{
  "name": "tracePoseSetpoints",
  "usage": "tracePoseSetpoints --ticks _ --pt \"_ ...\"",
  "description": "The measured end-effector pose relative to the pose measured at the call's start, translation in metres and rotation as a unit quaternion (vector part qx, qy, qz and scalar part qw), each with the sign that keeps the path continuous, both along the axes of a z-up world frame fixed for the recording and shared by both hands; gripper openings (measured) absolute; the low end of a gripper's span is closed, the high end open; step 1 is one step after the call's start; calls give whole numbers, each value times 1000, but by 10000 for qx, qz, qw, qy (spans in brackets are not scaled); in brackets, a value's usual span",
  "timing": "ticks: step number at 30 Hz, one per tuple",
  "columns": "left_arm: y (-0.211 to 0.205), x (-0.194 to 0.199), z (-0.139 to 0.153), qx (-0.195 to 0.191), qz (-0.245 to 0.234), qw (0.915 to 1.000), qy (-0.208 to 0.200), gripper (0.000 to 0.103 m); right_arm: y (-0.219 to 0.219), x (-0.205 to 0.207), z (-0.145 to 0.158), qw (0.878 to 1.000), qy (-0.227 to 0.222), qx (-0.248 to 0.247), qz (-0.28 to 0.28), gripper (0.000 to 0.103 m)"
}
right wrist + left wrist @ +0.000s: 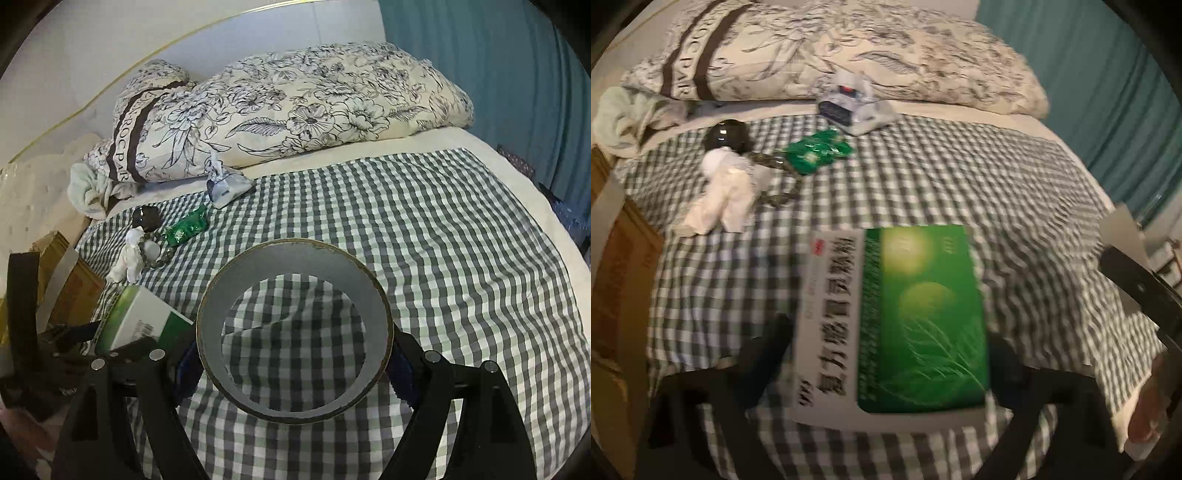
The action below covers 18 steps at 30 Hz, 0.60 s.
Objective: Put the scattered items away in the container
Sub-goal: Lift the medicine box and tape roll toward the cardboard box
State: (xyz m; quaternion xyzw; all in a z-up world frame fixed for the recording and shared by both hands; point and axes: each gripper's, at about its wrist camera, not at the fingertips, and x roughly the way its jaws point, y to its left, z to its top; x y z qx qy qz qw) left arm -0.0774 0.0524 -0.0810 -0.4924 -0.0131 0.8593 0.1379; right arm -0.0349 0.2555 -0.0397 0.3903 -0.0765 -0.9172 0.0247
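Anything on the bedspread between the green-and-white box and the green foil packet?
Nothing: left wrist view shows only bare checked bedspread between the box and the foil packet. The crumpled tissue lies off to the side.

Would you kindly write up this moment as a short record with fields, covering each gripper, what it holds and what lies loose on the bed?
surface: checked cloth on a bed
left gripper: green and white box between its fingers, gripped
right gripper: shut on tape roll
loose items, near the pillow: green packet, dark round object, white crumpled tissue, bead bracelet, tissue pack
container: not clearly identifiable
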Motion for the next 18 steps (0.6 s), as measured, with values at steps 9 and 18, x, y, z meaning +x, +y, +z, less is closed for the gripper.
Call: tracePoseSetpoints --ticks 9,18 --pt "-21 20 27 127 132 9991 381 76 -14 11 14 9999 83 58 78 82" --pt "-48 44 75 -49 347 9975 607 76 -44 34 49 9986 379 61 361 82"
